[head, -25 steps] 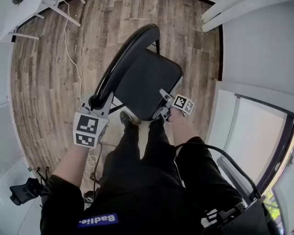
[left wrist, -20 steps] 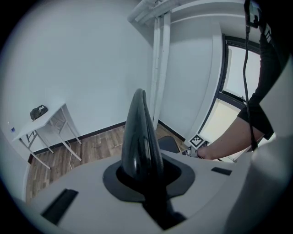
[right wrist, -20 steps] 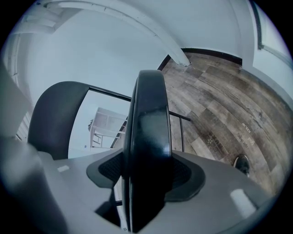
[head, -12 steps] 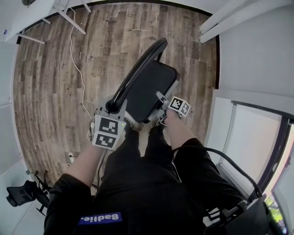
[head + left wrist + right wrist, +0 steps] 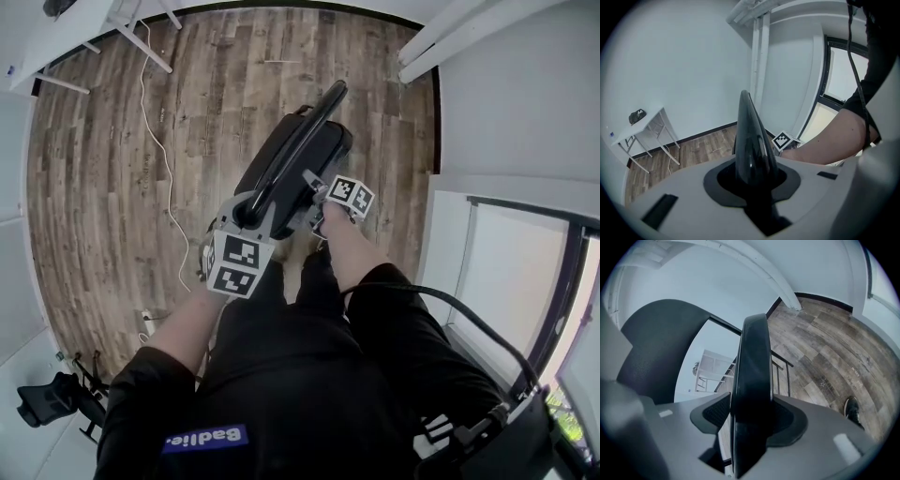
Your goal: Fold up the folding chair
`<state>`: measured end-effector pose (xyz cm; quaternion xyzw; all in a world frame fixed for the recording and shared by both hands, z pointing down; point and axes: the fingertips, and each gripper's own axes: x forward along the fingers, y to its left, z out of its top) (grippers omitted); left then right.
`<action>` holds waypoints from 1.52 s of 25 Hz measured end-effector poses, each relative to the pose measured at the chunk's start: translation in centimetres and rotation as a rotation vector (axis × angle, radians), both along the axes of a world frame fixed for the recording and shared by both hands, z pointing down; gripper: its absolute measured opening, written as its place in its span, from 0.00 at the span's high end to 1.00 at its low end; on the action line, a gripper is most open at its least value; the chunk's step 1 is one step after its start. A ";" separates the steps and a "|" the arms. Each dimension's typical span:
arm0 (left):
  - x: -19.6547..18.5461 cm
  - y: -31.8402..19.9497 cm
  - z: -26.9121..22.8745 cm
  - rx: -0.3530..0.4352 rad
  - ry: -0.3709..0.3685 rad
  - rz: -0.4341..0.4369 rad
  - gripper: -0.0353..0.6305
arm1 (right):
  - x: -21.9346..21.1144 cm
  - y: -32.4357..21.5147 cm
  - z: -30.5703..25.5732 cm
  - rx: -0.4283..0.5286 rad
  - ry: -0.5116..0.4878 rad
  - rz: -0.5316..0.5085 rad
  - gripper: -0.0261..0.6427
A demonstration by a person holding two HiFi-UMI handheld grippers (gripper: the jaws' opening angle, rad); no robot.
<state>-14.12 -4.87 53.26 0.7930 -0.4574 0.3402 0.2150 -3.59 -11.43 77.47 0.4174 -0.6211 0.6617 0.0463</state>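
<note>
The black folding chair (image 5: 292,161) stands on the wood floor in front of my legs, its seat swung up close against the backrest. My left gripper (image 5: 251,214) is shut on the backrest's top rim (image 5: 750,140), which runs up between the pads; its jaws have just been opening a little with the rim still between them. My right gripper (image 5: 314,194) is shut on the seat's front edge (image 5: 751,376), and its jaws have just been closing on that edge. In the right gripper view a dark chair panel (image 5: 661,343) fills the left.
A white table (image 5: 84,28) stands at the far left, with a white cable (image 5: 164,159) trailing over the floor. A white wall and window frame (image 5: 506,262) run along the right. My shoe (image 5: 853,408) is near the chair's legs. A black object (image 5: 42,403) lies at the bottom left.
The seat has swung up against the backrest, so the chair looks much thinner. Both grippers have risen with it and come closer together.
</note>
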 end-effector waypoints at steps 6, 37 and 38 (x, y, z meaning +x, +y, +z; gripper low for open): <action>-0.3 -0.2 -0.5 0.007 -0.004 -0.006 0.83 | -2.0 -0.9 -1.3 -0.009 0.032 -0.008 0.63; -3.1 -2.1 -1.9 0.007 -0.011 -0.029 0.82 | -11.9 -5.6 -5.3 -0.019 0.150 -0.133 0.66; -3.5 -2.3 -2.0 0.007 -0.012 -0.031 0.82 | -12.2 -5.6 -5.4 -0.018 0.151 -0.151 0.66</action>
